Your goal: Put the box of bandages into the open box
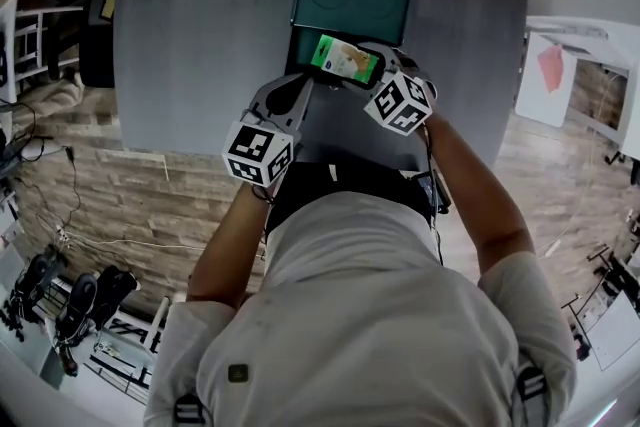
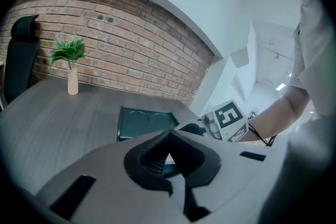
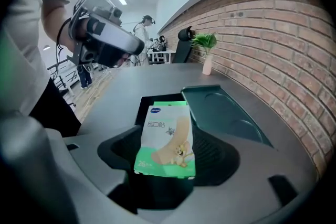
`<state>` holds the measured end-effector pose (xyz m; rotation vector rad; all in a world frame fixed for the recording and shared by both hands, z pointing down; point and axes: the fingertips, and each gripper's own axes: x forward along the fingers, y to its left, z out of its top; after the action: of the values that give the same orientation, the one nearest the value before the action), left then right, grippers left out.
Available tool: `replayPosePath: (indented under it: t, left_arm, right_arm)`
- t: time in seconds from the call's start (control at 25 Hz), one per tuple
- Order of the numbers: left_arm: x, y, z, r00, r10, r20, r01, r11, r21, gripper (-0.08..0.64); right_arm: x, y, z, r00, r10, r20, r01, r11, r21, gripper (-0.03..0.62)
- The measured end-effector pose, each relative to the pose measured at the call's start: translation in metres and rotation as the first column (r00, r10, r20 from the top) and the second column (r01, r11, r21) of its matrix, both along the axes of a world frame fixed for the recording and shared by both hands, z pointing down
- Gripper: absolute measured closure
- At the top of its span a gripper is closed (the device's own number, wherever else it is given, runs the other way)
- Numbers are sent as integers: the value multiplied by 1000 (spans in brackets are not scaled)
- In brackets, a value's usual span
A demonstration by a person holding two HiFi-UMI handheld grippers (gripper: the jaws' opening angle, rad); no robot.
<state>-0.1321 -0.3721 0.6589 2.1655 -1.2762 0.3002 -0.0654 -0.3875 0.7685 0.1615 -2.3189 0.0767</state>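
The right hand-held gripper (image 3: 169, 157) is clamped on the box of bandages (image 3: 165, 136). Its two dark pads press the box's long sides, and the green-and-white printed face is turned up. The box of bandages sticks out forward past the jaws. In the head view it hangs over the dark hollow of the open box (image 1: 350, 3), just in front of the raised green lid. Whether it touches the rim or the floor of the open box cannot be told. The open box stands on the grey table (image 1: 200, 35), near the person's edge. The left hand-held gripper (image 2: 168, 136) has its jaws together at the tips with nothing between them. It is held just to the left of the open box, close beside the right one.
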Motion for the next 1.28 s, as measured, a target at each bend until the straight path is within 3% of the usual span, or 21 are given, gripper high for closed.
replayPosePath:
  t: [0.4,0.8,1.12,1.28]
  left_arm:
    - [-2,2,8,1000,-18,6,18,1000,-18,545]
    - [-9,7,9,999,-33,10,33,999,-15,545]
    - [-16,21,-9,999,-29,14,29,999,15,545]
    - [-22,27,-28,1000,-19,22,18,998,56,545]
  right_arm:
    - [-2,1,29,997,-44,-58,44,999,-4,295]
    - [-4,-3,23,999,-28,-34,28,1000,14,295]
    - [-5,2,-5,999,29,-19,-28,998,54,295]
    - [-7,4,-39,996,84,28,-86,994,74,296]
